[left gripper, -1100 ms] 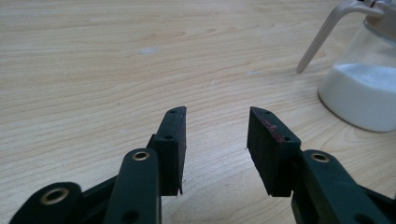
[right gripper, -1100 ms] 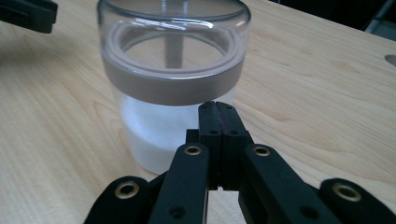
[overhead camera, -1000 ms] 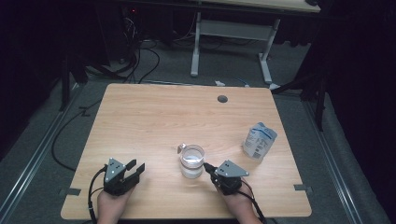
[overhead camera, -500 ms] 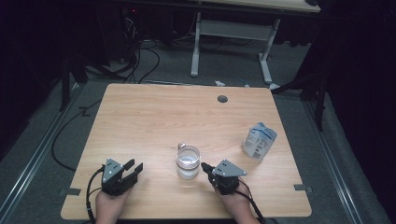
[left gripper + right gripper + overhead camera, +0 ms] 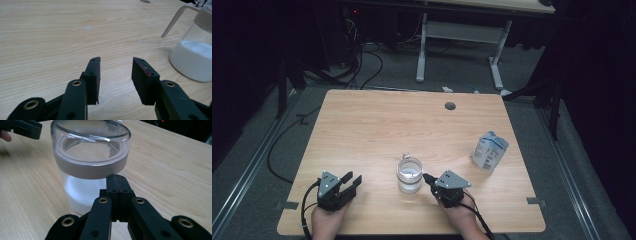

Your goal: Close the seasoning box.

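**Near the table's front edge: sugar jar between the two grippers**

At the front middle of the table (image 5: 362, 120) we find the glass jar (image 5: 409, 175) standing upright, about a third full of white granules, with a grey collar and a clear domed lid (image 5: 91, 135). A thin spout (image 5: 175, 18) slants up and away from the top.

Handling, as we judge it: glass, so stiff, smooth and breakable; moderately light with this fill, the weight sitting low. The wall is probably slippery under rubber pads. We would take hold across the body just below the grey collar, where the collar gives a stop against sliding; the lid and spout look like poor grip points.

Orientation: long axis vertical. In the high view the spout points toward the table's far side, away from the person.

Right gripper (image 5: 428, 178): jaws clenched together on nothing, tips just beside the jar's wall; whether they touch it we cannot tell. Left gripper (image 5: 349, 181): jaws parted, empty, resting well to the jar's left.

A blue-and-white pouch (image 5: 489, 150) lies apart at the right.
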The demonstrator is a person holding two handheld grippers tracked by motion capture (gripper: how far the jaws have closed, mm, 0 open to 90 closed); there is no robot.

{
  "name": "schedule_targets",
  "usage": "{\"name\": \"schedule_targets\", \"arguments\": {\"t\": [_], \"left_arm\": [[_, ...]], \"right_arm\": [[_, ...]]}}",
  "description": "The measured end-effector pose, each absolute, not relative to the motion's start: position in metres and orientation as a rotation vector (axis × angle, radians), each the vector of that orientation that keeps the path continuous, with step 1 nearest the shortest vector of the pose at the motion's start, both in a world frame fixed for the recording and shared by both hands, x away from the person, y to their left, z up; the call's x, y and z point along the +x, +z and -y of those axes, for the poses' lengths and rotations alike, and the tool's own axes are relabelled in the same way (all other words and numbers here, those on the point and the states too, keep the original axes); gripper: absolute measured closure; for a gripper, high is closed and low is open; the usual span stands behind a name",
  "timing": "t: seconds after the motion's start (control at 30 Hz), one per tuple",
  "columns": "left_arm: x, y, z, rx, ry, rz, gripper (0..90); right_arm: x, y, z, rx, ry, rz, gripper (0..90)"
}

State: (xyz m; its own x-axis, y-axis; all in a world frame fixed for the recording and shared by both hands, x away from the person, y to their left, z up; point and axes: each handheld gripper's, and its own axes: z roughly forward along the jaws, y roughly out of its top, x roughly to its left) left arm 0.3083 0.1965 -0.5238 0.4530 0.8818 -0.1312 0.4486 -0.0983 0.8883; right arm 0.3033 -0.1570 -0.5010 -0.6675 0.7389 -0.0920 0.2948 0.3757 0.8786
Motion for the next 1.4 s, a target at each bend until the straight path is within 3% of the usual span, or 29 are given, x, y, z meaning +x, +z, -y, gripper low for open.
{"name": "schedule_targets", "arguments": {"t": [0.5,0.87,1.4], "left_arm": [[0.306,-0.525,-0.200,1.725,0.555,-1.157,59.2],[0.305,-0.524,-0.200,1.726,0.556,-1.156,59.3],[0.313,-0.524,-0.189,1.743,0.549,-1.123,59.1]], "right_arm": [[0.293,-0.500,0.134,0.808,1.270,-2.210,90.0],[0.295,-0.496,0.143,0.827,1.280,-2.182,89.6],[0.307,-0.494,0.205,1.025,1.231,-2.038,70.7]]}}
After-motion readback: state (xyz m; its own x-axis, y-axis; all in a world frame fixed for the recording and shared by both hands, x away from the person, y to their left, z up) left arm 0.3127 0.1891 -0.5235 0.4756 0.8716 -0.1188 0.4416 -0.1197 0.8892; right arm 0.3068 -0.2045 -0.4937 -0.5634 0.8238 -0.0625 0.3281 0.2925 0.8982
